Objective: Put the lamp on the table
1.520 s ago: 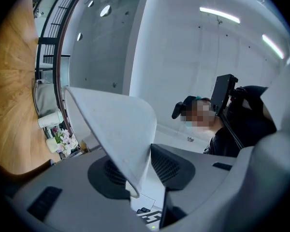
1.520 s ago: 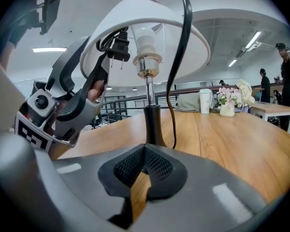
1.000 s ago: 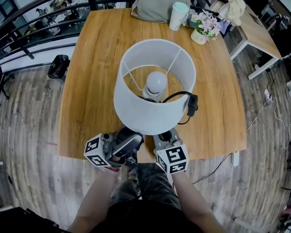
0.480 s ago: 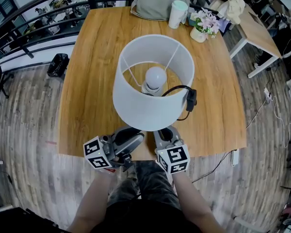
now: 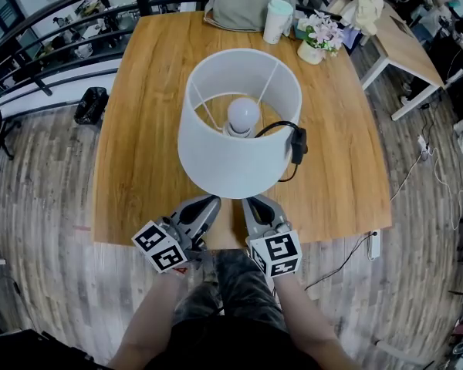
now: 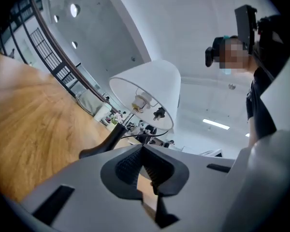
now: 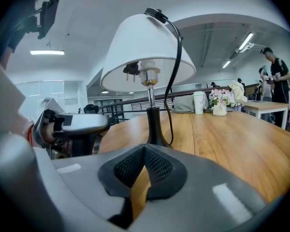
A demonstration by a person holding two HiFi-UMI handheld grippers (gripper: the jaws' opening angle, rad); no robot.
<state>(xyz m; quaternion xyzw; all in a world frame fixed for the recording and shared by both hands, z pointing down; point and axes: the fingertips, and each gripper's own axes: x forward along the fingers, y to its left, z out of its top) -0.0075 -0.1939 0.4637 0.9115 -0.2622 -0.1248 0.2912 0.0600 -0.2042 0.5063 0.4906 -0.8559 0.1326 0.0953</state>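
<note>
The lamp [image 5: 239,122], a white drum shade over a bulb on a black stem, stands upright on the wooden table [image 5: 139,129] near its front edge. Its black cord and plug [image 5: 297,146] hang over the shade's right side. My left gripper [image 5: 207,204] sits just in front of the shade, its jaws closing fully, nothing between them. Beside it my right gripper [image 5: 255,204] is shut and empty. In the left gripper view the lamp [image 6: 150,93] stands beyond the shut gripper [image 6: 142,151]. In the right gripper view the lamp's base [image 7: 154,129] rests on the wood ahead of the shut gripper [image 7: 144,151].
At the table's far edge lie a grey bag [image 5: 235,10], a white cup [image 5: 276,20] and a pot of flowers [image 5: 316,41]. A second table [image 5: 405,45] stands at the right. A railing runs along the back left, and cables trail on the floor at right.
My left gripper has drawn back from under the shade and its jaws have gone from open to shut. The lamp stands free on the table. The right gripper stayed shut.
</note>
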